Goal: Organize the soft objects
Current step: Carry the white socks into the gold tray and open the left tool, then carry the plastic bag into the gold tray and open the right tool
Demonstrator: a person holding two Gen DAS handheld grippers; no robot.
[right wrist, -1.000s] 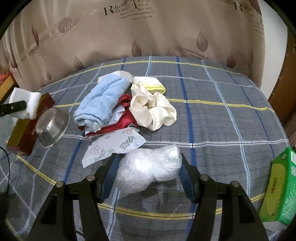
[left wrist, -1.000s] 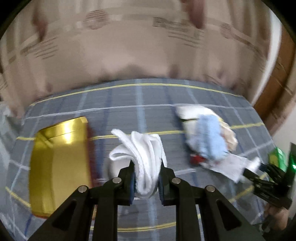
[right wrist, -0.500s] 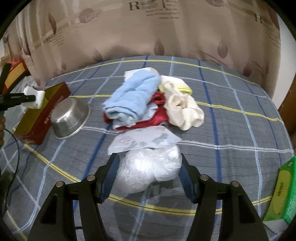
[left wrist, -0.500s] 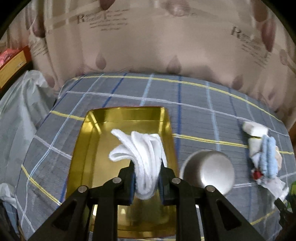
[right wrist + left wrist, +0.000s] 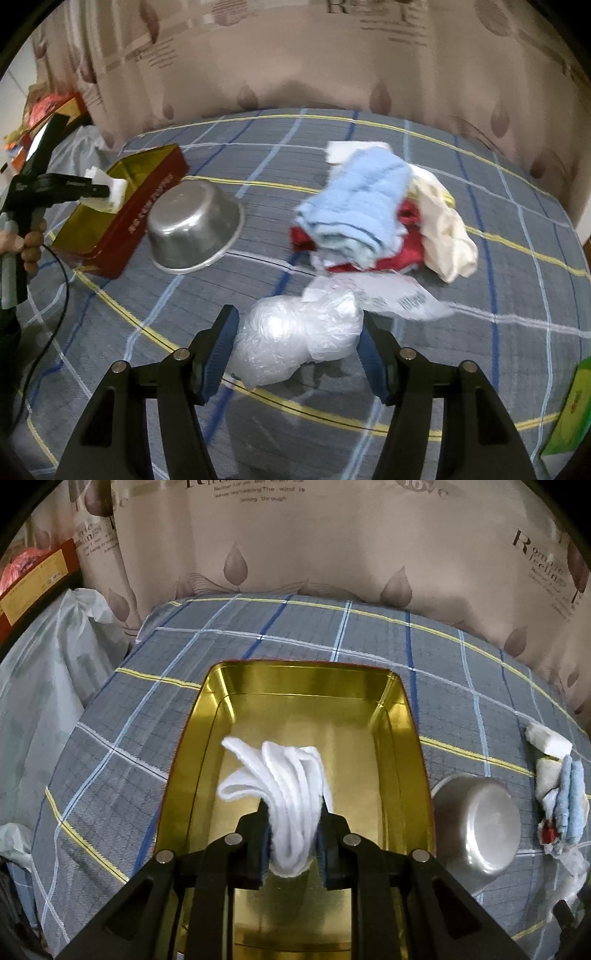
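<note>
1. The left claw (image 5: pixel 292 843) is pinched tight on a folded white cloth (image 5: pixel 284 794). The cloth sticks up from between the two fingers.
2. The claw and cloth hang over the gold tin box (image 5: pixel 391 716). The box is open, gold inside and red on the outside. I cannot tell if the cloth touches the box floor.
3. A silver bowl (image 5: pixel 476 823) lies tipped on its side just right of the box, very close to its wall.
4. Further right of the box is a pile of soft things: a blue towel (image 5: pixel 362 199), a red cloth (image 5: pixel 406 251) under it, and a cream cloth (image 5: pixel 447 229) beside them.
5. The right claw (image 5: pixel 297 350) is spread wide around a crumpled clear plastic bag (image 5: pixel 295 339). The bag sits between the fingers, in front of the pile.
6. Everything rests on a bed with a gray plaid sheet (image 5: pixel 509 332).
</note>
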